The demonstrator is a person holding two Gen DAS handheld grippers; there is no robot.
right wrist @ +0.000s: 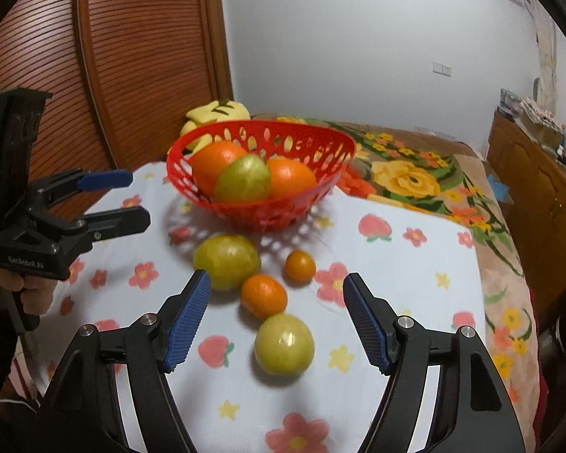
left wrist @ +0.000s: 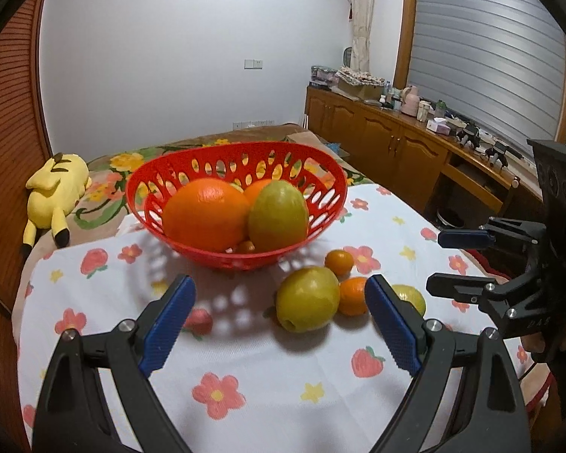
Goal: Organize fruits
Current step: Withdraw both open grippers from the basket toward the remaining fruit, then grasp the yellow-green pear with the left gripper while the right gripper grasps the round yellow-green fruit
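Note:
A red perforated basket (left wrist: pixel 320 204) (right wrist: pixel 332 185) stands on a flowered cloth and holds two oranges (left wrist: pixel 205 215) and a green fruit (left wrist: pixel 279 215). In front of it on the cloth lie a green fruit (left wrist: pixel 307 298) (right wrist: pixel 226 260), a small orange (left wrist: pixel 352 296) (right wrist: pixel 264 294), a smaller orange (left wrist: pixel 339 261) (right wrist: pixel 300 266) and another green fruit (left wrist: pixel 411 296) (right wrist: pixel 285 343). My left gripper (left wrist: pixel 281 321) (right wrist: pixel 132 196) is open and empty, just before the loose fruits. My right gripper (right wrist: pixel 277 321) (left wrist: pixel 434 260) is open and empty above the nearest green fruit.
The cloth (left wrist: pixel 245 389) covers a small table beside a bed with a flowered blanket (right wrist: pixel 415 177). A yellow plush toy (left wrist: pixel 56 192) lies behind left. Wooden cabinets (left wrist: pixel 388 139) with clutter stand at the right. A slatted wooden door (right wrist: pixel 139 56) is at the left.

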